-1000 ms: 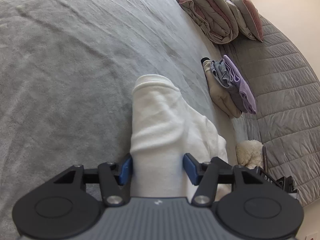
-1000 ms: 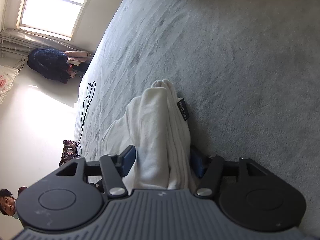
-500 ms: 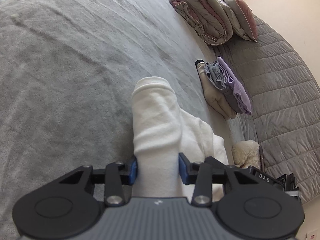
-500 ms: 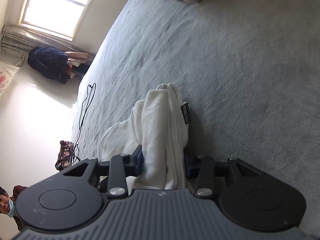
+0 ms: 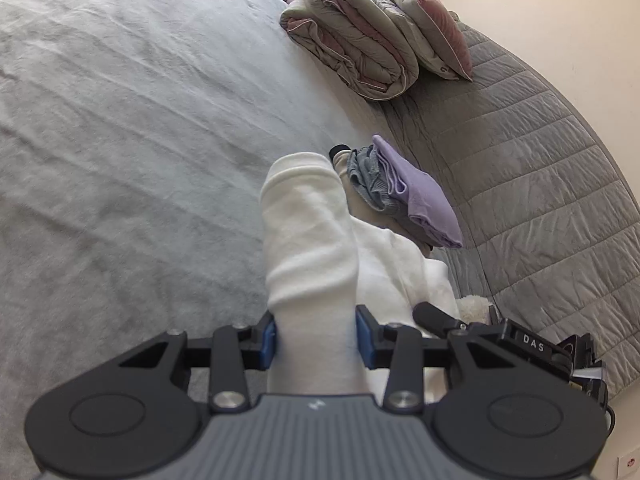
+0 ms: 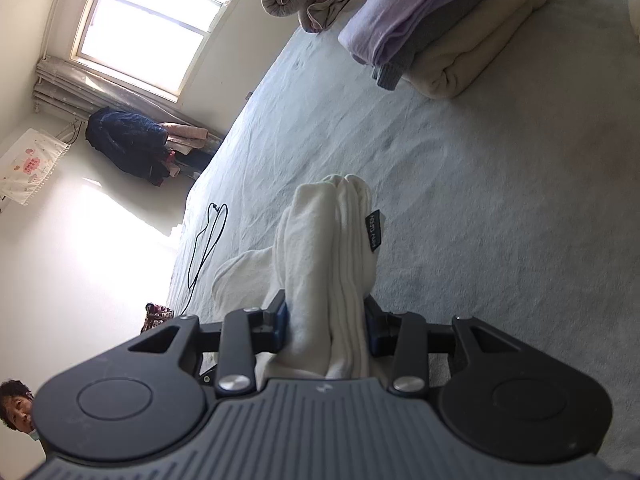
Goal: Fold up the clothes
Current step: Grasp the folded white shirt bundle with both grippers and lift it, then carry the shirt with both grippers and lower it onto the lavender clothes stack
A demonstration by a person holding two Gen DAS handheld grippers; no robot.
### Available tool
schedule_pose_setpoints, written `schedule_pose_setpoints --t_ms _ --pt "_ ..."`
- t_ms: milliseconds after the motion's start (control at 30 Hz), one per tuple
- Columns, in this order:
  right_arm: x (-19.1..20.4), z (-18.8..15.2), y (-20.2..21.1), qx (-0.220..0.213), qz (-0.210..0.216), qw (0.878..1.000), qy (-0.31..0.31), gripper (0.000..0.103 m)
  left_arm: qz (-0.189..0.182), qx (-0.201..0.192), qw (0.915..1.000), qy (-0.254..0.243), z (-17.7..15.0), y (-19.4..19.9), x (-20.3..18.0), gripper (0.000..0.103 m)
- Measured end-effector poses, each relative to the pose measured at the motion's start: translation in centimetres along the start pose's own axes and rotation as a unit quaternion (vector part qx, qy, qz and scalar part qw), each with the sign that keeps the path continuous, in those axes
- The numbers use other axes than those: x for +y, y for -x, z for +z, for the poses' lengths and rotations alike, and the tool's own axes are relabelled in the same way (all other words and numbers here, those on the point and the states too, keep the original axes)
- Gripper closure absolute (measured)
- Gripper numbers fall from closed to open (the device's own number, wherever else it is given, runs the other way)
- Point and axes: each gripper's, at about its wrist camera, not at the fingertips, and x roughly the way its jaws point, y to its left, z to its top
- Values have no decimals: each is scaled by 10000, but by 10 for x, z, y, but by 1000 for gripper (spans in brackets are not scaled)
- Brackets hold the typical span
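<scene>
A folded white garment (image 5: 308,240) is held between both grippers above the grey bed (image 5: 120,140). My left gripper (image 5: 316,340) is shut on one end of it. My right gripper (image 6: 326,326) is shut on the other end (image 6: 328,248), where a small black label (image 6: 374,230) shows. The right gripper's body also shows at the right in the left wrist view (image 5: 532,348). A stack of folded clothes, purple on top (image 5: 416,196), lies just beyond the garment and shows in the right wrist view (image 6: 436,28) too.
A rolled duvet (image 5: 352,52) and a pillow (image 5: 428,20) lie at the bed's head by the quilted headboard (image 5: 540,168). A white plush thing (image 5: 472,306) lies by the bed's edge. A black cable (image 6: 208,240) lies near the bed's far side. A person (image 6: 16,404) stands at the left.
Both grippers closed on the white garment and lifted it, carrying it toward the stack of folded clothes, which is now much nearer.
</scene>
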Motion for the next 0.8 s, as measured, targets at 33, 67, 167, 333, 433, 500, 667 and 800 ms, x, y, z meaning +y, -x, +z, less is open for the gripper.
schedule_pose_setpoints --t_ms 33,67,167,333,433,500,667,800 --pt "0 7 2 -41 -3 10000 20 63 -31 -4 10000 -52 5 -6 -7 63" --pt "0 16 5 -83 -6 10000 40 63 -64 -7 9999 -94 9 -11 -13 63" --pt "1 42 15 -242 -1 9996 126 63 -182 -35 9996 -219 25 -30 -35 63" --pt "1 96 31 -516 0 9982 298 63 -360 -163 9983 -439 60 -65 -76 63" --pt "3 134 35 -703 -59 9966 435 63 -452 -283 9971 -535 82 -89 -103 64" --pt "4 159 36 -797 -99 9954 528 63 -476 -376 9963 -604 95 -105 -118 64" --pt "-13 196 24 -930 -247 9933 646 63 -581 -488 9958 -505 117 -150 -138 64" --pt "-27 225 14 -1029 -370 9913 732 63 -530 -560 9963 -375 125 -185 -142 63"
